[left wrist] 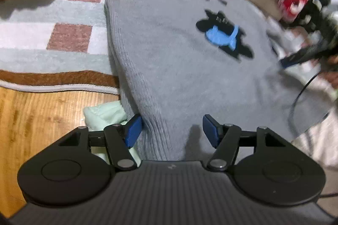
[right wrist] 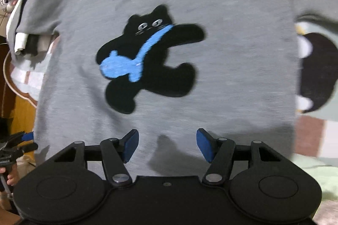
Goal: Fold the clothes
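Right wrist view: shirt (right wrist: 221, 56) is spread below both gaping, empty grippers (right wrist: 167, 145) (left wrist: 172, 131); a shallow pinch could slip.

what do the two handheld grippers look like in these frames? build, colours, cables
Both match: the left gripper and right gripper have matte black bodies, two round black discs at the base, black linkage arms with silver pivot pins, and blue finger pads. A thin black cable trails from the right one.
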`<state>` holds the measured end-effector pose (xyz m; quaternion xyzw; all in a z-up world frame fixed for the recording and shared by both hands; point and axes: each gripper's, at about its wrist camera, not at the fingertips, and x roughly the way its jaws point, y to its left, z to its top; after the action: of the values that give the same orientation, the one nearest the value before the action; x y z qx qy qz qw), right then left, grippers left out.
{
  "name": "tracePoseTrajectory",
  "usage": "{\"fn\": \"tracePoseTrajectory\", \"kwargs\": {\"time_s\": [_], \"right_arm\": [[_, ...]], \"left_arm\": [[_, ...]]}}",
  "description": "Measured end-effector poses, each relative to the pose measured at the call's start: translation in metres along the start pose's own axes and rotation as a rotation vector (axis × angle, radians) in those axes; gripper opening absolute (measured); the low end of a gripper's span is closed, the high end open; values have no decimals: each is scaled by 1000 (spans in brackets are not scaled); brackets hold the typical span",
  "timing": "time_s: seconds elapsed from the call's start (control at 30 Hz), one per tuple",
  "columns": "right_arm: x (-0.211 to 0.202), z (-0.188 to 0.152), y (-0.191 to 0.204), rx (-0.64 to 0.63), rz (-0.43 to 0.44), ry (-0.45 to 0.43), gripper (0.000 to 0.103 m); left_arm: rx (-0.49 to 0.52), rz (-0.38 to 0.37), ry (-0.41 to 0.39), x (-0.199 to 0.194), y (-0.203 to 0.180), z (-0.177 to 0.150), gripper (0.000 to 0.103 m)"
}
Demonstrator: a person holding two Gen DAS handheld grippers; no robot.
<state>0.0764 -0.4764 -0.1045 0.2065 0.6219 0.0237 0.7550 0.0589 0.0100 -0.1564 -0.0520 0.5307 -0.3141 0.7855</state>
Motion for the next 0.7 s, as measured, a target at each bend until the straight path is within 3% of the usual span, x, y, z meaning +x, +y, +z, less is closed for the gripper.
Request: {"fn": "tracePoseTrajectory", "kwargs": {"time_s": [0.03, 0.07, 0.1, 0.27, 0.47, 0.6, 0.7], "right_arm": [[-8, -3, -6, 6, -14, -2, 66], [-15, -5, -12, 12, -28, -5, 66], [-23, -8, -18, 18, -41, -7, 66], [-46, -29, -35, -18, -70, 50, 67], [-49, -69, -19, -197, -19, 162, 68], [-53, -91, 0, -357, -47, 173, 69], [-66, -105, 12, -438, -8, 183, 69]], "left_arm": [[17, 3, -3, 0, -2, -2, 60], [37, 17, -13, 0, -4, -4, 49], [57, 33, -23, 0, -6, -5, 8], [48, 181, -165, -33, -12, -11, 4], [-97, 256, -113, -26, 19, -30, 4], [-33, 323, -113, -17, 6, -23, 5], [23, 344, -109, -15, -4, -18, 5]]}}
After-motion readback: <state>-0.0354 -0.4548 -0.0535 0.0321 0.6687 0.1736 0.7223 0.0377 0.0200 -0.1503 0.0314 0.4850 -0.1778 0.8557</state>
